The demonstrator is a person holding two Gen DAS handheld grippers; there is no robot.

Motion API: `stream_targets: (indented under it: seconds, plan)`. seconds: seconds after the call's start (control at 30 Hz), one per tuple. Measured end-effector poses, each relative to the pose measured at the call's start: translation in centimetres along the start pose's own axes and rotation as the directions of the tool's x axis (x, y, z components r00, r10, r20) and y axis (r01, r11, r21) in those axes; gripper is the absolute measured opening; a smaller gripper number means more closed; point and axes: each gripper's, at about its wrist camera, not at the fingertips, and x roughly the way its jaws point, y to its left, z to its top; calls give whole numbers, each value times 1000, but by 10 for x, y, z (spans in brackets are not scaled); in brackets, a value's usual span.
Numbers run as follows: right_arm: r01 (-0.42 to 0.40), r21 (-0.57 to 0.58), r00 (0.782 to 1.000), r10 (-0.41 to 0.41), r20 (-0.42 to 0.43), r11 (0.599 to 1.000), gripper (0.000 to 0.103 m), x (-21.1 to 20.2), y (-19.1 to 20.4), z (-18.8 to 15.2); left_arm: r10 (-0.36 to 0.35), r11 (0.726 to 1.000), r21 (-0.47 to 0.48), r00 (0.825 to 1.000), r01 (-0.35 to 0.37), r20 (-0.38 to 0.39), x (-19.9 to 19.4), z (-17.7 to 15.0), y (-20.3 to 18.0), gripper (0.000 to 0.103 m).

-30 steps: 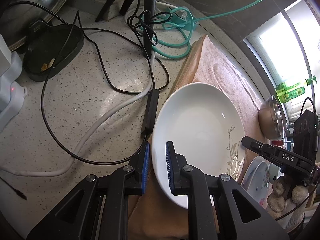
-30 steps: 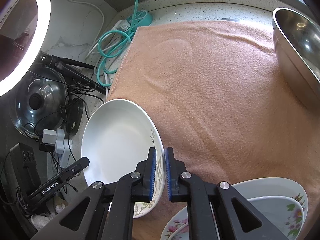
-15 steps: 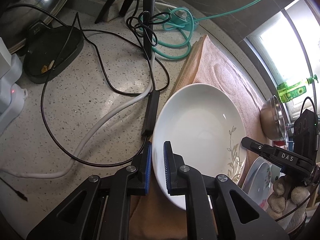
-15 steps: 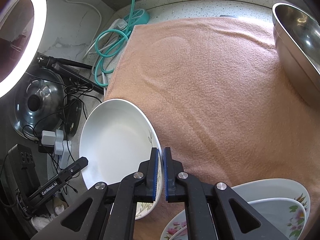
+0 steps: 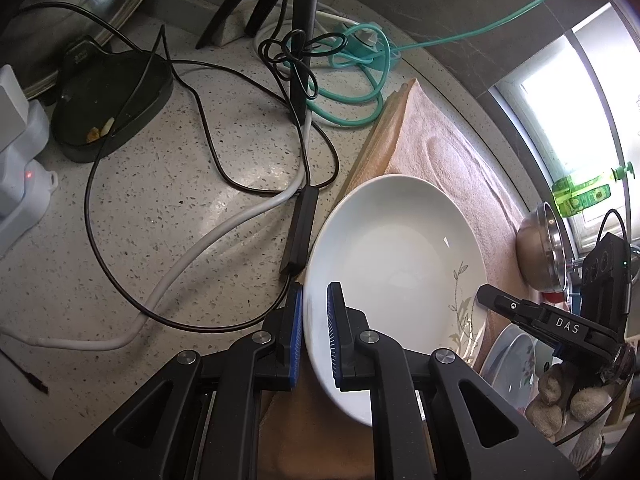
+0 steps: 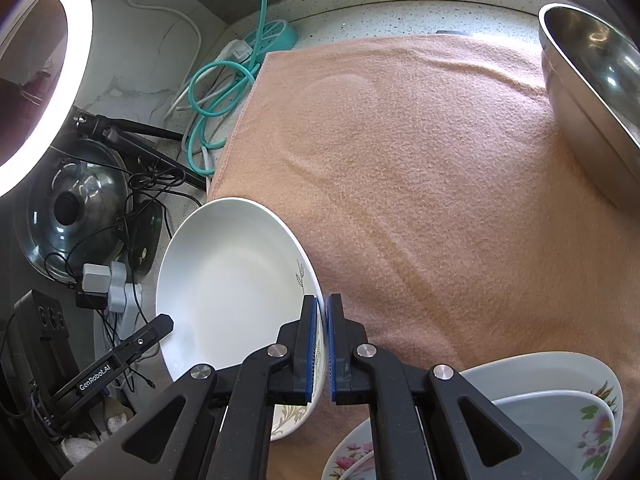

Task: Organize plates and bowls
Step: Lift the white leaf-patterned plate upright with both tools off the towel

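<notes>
Speckled tabletop (image 5: 168, 216) carries the peach towel (image 6: 420, 184), which spreads ahead of and to the right of the right fingers. Steel bowl (image 6: 588, 92) sits well ahead at far right on the towel. White plate (image 6: 224, 280) with a leaf motif lies at the towel's left edge, between the two grippers: left gripper (image 5: 314, 334) has its fingers clenched on the plate's left rim, one pad under and one over the lip; right gripper (image 6: 322, 344) has its fingers clenched on the opposite rim, beside the motif. Stack of floral plates (image 6: 560, 400) rests just to the right of and behind the right fingers. Cables (image 5: 200, 184) loop ahead of the left fingers, close to the plate's edge. Judgement: step in hand is a two-sided grasp on the white plate, made but lift not yet evident. Next move calls for raising both sides together, level, clear of the cables, then across toward the floral stack.
</notes>
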Motion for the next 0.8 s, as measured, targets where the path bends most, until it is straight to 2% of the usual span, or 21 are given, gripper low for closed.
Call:
stream_targets:
  seconds: [0.8]
  plan:
    - [-26,-1,999,26,18,1000,5,-17,1,0,-21,1000,10,1000,21,16,-12,3,-6,10]
